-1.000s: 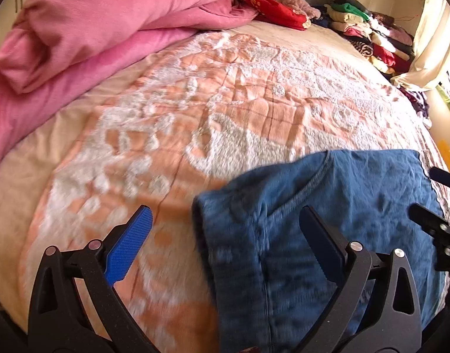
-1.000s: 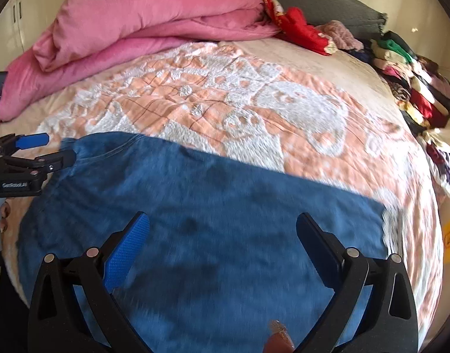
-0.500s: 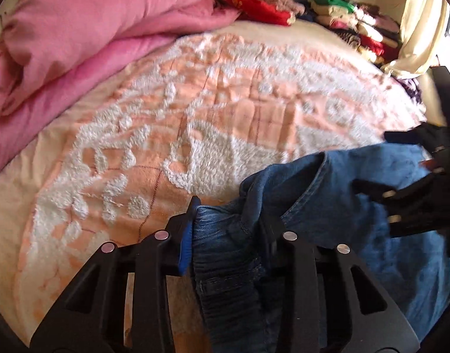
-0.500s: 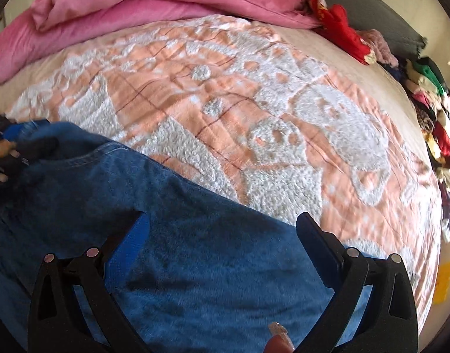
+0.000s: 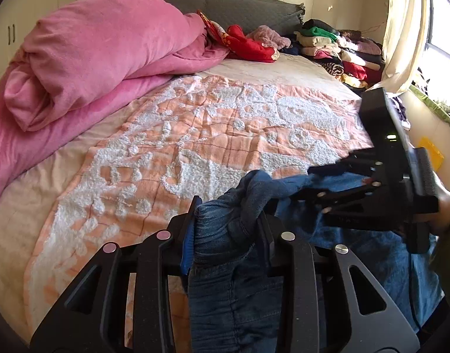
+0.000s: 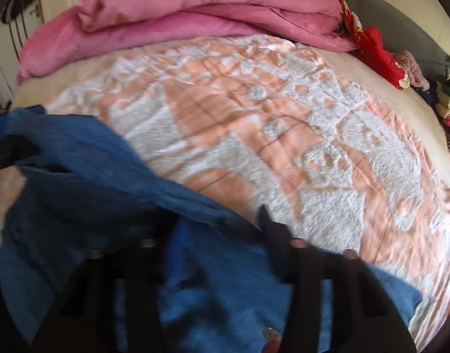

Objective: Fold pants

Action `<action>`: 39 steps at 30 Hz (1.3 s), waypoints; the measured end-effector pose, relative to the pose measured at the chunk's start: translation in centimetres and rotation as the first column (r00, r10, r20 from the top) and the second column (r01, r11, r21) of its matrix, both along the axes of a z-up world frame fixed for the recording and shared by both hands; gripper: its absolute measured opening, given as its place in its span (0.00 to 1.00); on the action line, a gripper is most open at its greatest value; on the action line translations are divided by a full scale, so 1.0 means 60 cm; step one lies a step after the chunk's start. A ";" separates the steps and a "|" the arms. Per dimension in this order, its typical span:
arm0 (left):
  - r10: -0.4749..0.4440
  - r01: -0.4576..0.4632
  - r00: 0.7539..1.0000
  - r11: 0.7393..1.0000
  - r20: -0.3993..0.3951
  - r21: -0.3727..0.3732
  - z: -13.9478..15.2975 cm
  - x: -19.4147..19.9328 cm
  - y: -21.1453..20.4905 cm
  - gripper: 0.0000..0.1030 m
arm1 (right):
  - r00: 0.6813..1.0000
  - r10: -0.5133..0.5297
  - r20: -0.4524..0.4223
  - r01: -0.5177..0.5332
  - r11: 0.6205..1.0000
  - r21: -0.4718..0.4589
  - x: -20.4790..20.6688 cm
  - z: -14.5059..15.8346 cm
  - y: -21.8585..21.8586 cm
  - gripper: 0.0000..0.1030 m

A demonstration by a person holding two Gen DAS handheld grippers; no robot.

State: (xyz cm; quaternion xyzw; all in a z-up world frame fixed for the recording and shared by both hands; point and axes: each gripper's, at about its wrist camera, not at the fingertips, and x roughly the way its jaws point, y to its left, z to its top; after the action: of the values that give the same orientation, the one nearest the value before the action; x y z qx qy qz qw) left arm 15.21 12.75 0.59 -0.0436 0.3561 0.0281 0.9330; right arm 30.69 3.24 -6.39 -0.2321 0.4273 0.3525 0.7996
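Left gripper (image 5: 227, 235), lower centre of left wrist view: jaws clamped on a bunched wad of the blue jeans (image 5: 225, 229), elasticated waistband edge pinched between blue pad and black finger. Jaws closed onto it within the last sec.

Rest of jeans runs lower right, lifted off the bedspread (image 5: 195, 135) at the pinch, cloth hanging below the jaws.

Right gripper (image 5: 313, 176) at right edge of same frame, tips on the jeans' far fold; hand behind it partly seen.

Right wrist view blurred. Right gripper's own fingers, bottom centre, have just drawn in w/ denim between them; prob. gripping the jeans edge, pads not sharp enough to confirm contact.

Jeans fill lower left of that frame, on peach/white tufted bedspread.

Pink duvet (image 5: 92, 58) rolled upper left. Folded clothes stack (image 5: 336, 50) upper right by curtain (image 5: 401, 29).
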 end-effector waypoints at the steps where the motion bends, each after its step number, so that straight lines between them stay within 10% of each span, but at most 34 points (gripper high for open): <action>1: 0.004 -0.004 1.000 1.000 -0.001 -0.001 -0.001 -0.001 0.003 0.25 | 1.000 -0.002 0.002 0.002 1.000 0.016 -0.008 0.005 -0.005 0.25; 20: -0.054 0.056 0.998 0.995 0.034 -0.077 0.038 -0.106 -0.010 0.26 | 0.997 -0.079 0.002 0.074 0.941 0.330 -0.247 0.144 -0.157 0.09; 39: -0.113 0.115 0.986 0.993 -0.123 0.005 -0.036 -0.211 -0.031 0.34 | 0.997 0.018 -0.075 0.003 0.963 0.268 -0.443 0.073 -0.160 0.09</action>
State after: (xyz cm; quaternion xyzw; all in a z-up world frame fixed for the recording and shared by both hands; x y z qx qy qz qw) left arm 2.57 10.90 -1.59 -0.0155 0.4143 -0.0204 0.9098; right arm 4.09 -6.36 -2.04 -0.1097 0.4053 0.4186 0.8053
